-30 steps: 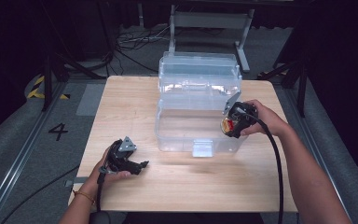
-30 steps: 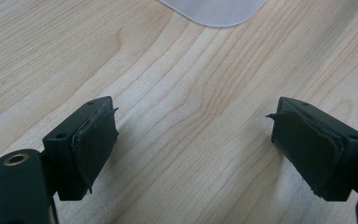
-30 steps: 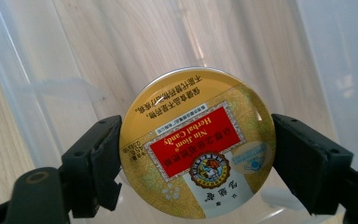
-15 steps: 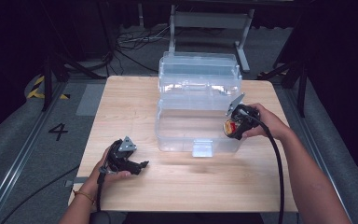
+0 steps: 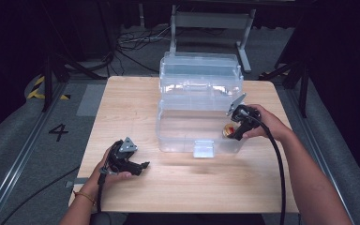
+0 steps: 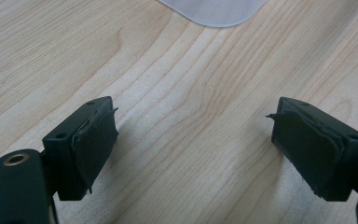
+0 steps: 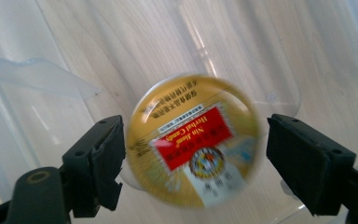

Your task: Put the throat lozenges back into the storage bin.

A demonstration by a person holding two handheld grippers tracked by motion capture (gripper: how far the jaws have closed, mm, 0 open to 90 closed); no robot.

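Note:
A round gold tin [image 7: 193,144] with a red label shows blurred between the jaws of my right gripper [image 7: 193,140]. A narrow gap separates it from the right pad, so the jaws stand open around it. From above, the tin [image 5: 227,130] lies inside the right end of the clear plastic box [image 5: 199,93], just below my right gripper [image 5: 233,132]. My left gripper [image 5: 143,166] rests on the table to the box's front left. Its jaws [image 6: 193,126] are open over bare wood.
The box's lid stands open toward the far side, and its front latch [image 5: 202,149] hangs down onto the wooden table [image 5: 122,108]. A corner of clear plastic [image 6: 212,11] lies ahead of the left jaws. A metal frame [image 5: 211,21] stands behind the table.
The tin has dropped a little lower into the box under my right gripper, and that hand has shifted slightly. My left hand has kept still.

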